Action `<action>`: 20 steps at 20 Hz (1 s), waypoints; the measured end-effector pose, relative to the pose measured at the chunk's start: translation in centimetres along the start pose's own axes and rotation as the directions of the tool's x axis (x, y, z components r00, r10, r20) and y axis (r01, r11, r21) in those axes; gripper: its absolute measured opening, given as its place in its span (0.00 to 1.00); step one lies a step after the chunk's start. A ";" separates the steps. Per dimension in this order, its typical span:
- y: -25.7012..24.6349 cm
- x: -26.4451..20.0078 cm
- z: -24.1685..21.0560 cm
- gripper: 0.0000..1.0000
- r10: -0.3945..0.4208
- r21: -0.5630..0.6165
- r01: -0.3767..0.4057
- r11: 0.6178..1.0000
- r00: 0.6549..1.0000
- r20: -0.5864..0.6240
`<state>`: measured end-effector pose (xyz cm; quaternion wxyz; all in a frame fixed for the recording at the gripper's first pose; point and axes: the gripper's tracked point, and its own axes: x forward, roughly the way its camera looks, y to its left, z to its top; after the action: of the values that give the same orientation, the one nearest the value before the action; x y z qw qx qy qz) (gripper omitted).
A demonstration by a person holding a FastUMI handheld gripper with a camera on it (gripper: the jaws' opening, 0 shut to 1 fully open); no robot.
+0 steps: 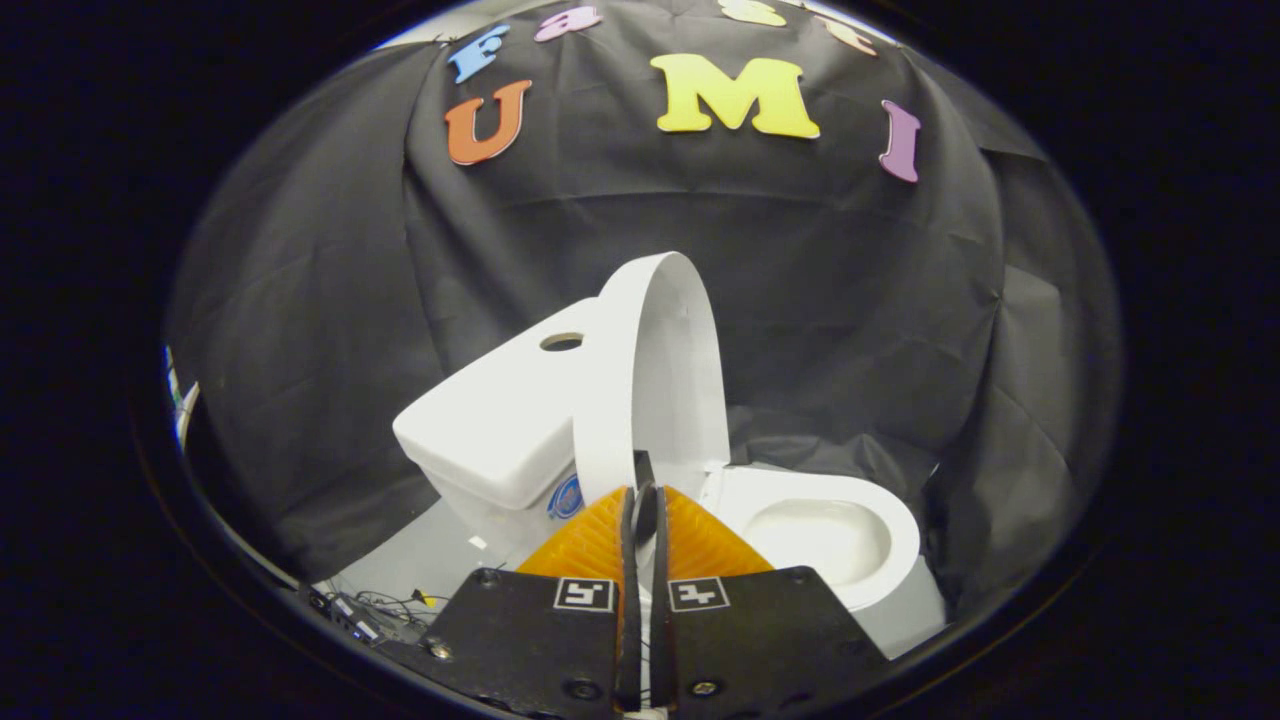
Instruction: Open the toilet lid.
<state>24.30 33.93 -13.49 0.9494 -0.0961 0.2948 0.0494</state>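
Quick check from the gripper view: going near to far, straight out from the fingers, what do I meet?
gripper with fingers close together, nearly shut, at the lower edge of the raised lid → toilet lid, standing upright → tank behind it, slightly to the side → black cloth wall.

Lid [655,370] upright just beyond claw [642,500], tank [500,420] left, bowl [830,535] right.

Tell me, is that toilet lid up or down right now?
Up. The lid stands raised beside the tank, the bowl lies uncovered, and the gripper fingers are closed together at its lower edge.
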 end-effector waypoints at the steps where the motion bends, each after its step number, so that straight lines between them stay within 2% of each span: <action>1: 0.2 0.1 -0.1 0.07 0.002 -0.005 -0.002 1.000 1.000 0.002; 4: 0.7 0.2 -0.3 0.07 0.016 -0.002 -0.016 1.000 1.000 0.005; 6: 1.4 0.7 -0.2 0.07 0.018 -0.048 -0.017 0.999 1.000 0.011; 8: 1.4 0.8 -0.1 0.07 0.011 -0.088 -0.010 0.996 1.000 0.018; 11: 1.0 0.9 0.1 0.07 -0.003 -0.059 0.004 0.998 1.000 0.016; 13: 1.0 0.8 -0.2 0.09 -0.023 -0.104 0.025 0.994 1.000 0.021; 14: 1.0 0.6 -0.4 0.14 -0.028 -0.124 0.032 0.992 0.999 0.029; 16: 2.2 0.2 -0.8 0.22 0.012 -0.138 -0.009 0.990 1.000 0.025; 19: 2.6 -0.2 -1.0 0.59 0.047 -0.158 -0.043 0.987 0.999 0.025; 20: 2.2 -0.5 -1.1 0.62 0.046 -0.154 -0.040 0.987 0.998 0.035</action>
<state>23.01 35.82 -14.41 0.9435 -0.1614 0.2739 0.0940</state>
